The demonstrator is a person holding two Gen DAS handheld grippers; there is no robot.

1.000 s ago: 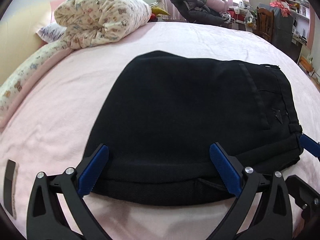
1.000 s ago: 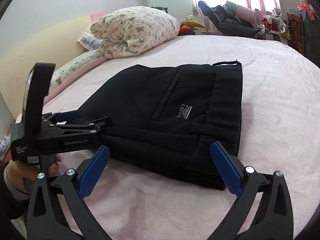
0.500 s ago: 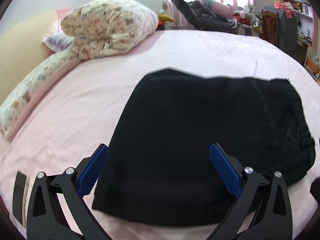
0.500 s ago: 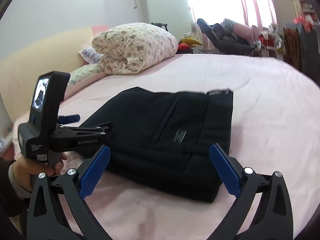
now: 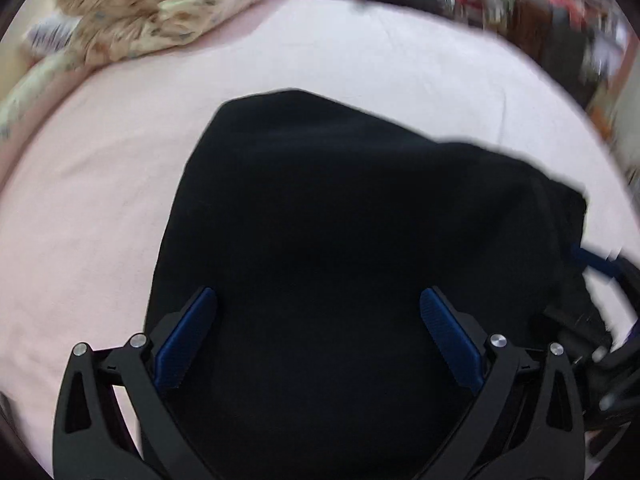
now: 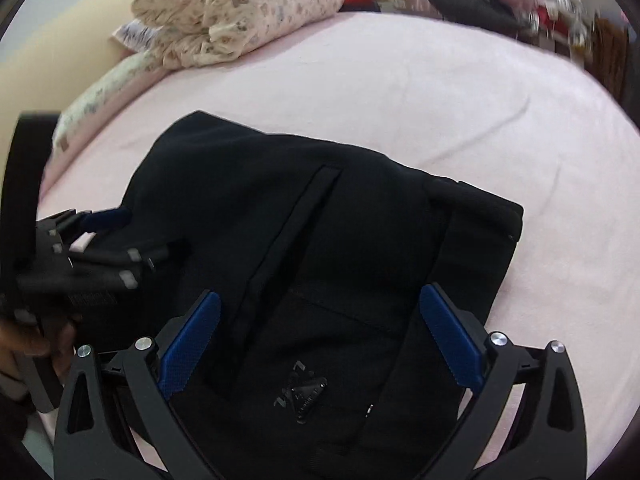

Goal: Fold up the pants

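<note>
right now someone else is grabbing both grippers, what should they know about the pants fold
Left gripper: open, holding nothing, poised above the left part of the black pants.
Right gripper: open, empty, above the waistband end near the small logo.
Pants lie as a compact folded bundle on the pink bedsheet; the back pocket slit faces up. The floral quilt sits apart at the head of the bed.
Done: the folds appear to be made.
Left: probably only pressing or squaring the bundle; whether the near edges line up cannot be told, since both views are blurred.
</note>
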